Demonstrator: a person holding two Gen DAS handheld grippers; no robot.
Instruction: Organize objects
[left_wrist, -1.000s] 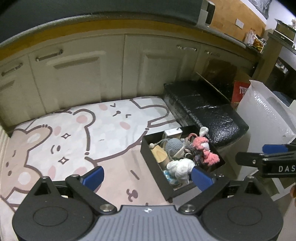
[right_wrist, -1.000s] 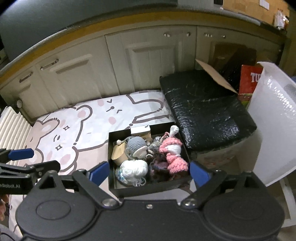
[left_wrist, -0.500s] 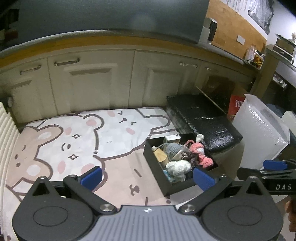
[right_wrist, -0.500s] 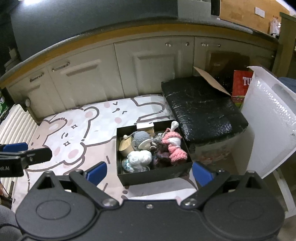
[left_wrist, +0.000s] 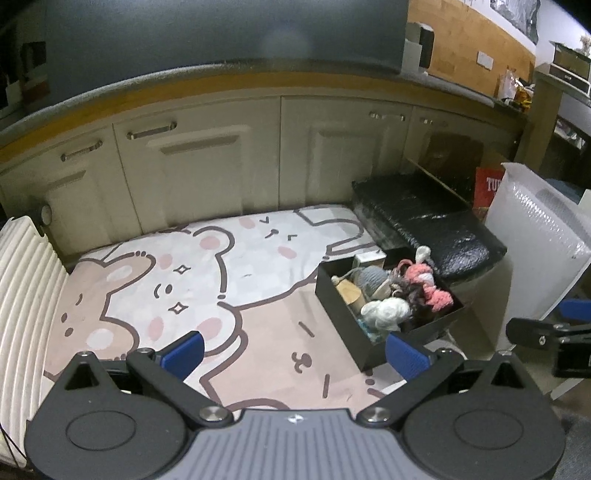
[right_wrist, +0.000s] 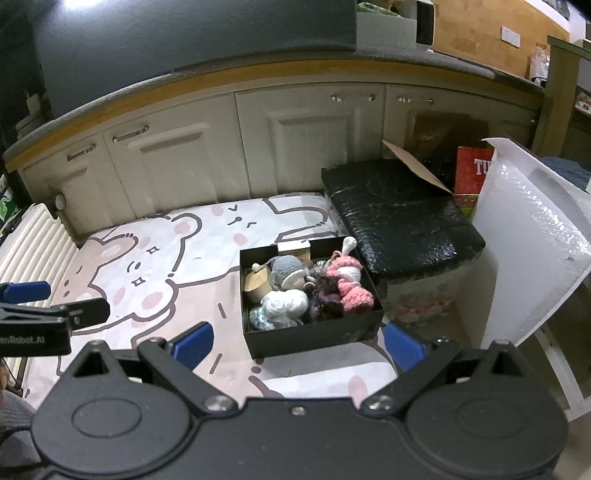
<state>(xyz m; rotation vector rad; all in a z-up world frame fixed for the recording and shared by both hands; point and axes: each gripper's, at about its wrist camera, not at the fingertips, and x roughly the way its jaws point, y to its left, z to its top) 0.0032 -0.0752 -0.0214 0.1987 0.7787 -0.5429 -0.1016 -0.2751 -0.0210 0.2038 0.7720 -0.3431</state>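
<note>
Now your left gripper (left_wrist: 295, 352) spread wide and empty, your right gripper (right_wrist: 297, 343) likewise released, black box (right_wrist: 314, 334) of yarn toys (pink, grey, white) just ahead of its fingers, bear mat (left_wrist: 192, 280) beneath, cabinets (right_wrist: 306, 147) beyond.

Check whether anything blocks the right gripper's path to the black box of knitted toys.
Nothing visible does. The right gripper is open just short of the black box, with only bare mat between them; the left gripper sits off to the side.

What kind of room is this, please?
Probably a home kitchen, seen at floor level: cream cabinet doors under a countertop, and a cartoon bear floor mat holding a black box of knitted toys.
</note>
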